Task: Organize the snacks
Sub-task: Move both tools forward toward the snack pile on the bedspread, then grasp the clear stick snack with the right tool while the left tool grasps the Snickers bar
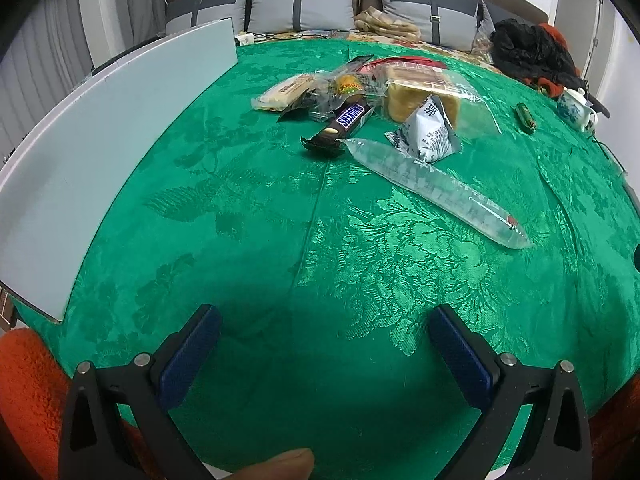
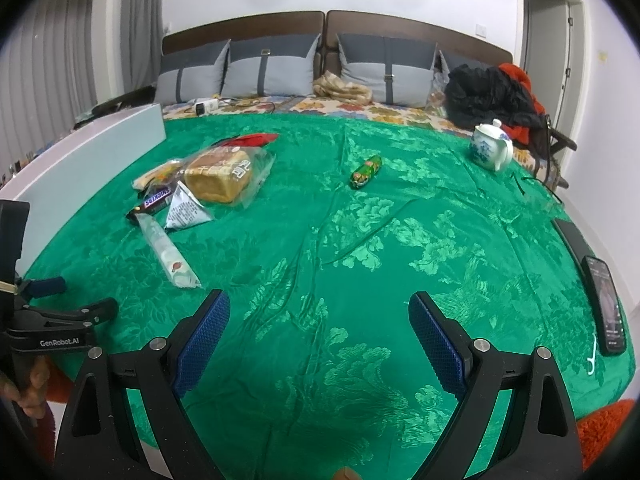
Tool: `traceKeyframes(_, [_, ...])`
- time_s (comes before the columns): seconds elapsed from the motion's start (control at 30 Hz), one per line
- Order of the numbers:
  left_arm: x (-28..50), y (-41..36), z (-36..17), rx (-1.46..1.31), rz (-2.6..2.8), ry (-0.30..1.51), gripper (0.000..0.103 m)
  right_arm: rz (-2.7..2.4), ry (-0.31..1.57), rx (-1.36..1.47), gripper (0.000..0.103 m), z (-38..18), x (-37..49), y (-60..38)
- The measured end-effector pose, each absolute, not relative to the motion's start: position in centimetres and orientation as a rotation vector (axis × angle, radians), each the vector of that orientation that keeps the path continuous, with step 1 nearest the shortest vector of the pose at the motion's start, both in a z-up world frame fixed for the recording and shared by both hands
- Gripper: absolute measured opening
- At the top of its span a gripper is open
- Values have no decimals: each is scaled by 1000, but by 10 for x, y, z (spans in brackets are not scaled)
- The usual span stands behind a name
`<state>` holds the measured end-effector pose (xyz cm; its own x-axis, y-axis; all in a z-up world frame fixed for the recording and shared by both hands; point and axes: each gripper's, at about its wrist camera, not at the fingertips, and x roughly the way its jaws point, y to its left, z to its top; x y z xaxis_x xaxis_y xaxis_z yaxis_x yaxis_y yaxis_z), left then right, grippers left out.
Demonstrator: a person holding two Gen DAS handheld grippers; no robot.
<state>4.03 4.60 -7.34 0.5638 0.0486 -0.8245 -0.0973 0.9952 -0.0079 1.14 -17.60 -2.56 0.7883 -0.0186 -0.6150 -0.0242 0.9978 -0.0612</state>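
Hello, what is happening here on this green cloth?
A person holds two grippers over the green tablecloth; the left gripper and the right gripper are both open and empty. The snacks, among them a Snickers bar and a bagged bread loaf, lie untouched in a pile.

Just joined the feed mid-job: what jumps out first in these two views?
The bright green patterned cloth fills both views. A heap of snacks sits at its far left: a Snickers bar, bagged bread and a long clear packet. A small green snack lies alone mid-table, with a blue-and-white teapot far right. Both tools, left and right, are open and empty.
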Motion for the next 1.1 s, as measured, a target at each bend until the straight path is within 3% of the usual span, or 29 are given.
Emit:
traceKeyframes(0.77, [46, 51, -72, -36, 23, 1027, 103, 3, 703, 0, 93, -26, 19, -188])
traceKeyframes(1.1, [66, 84, -41, -203, -43, 989, 103, -6, 732, 88, 93, -27, 23, -204])
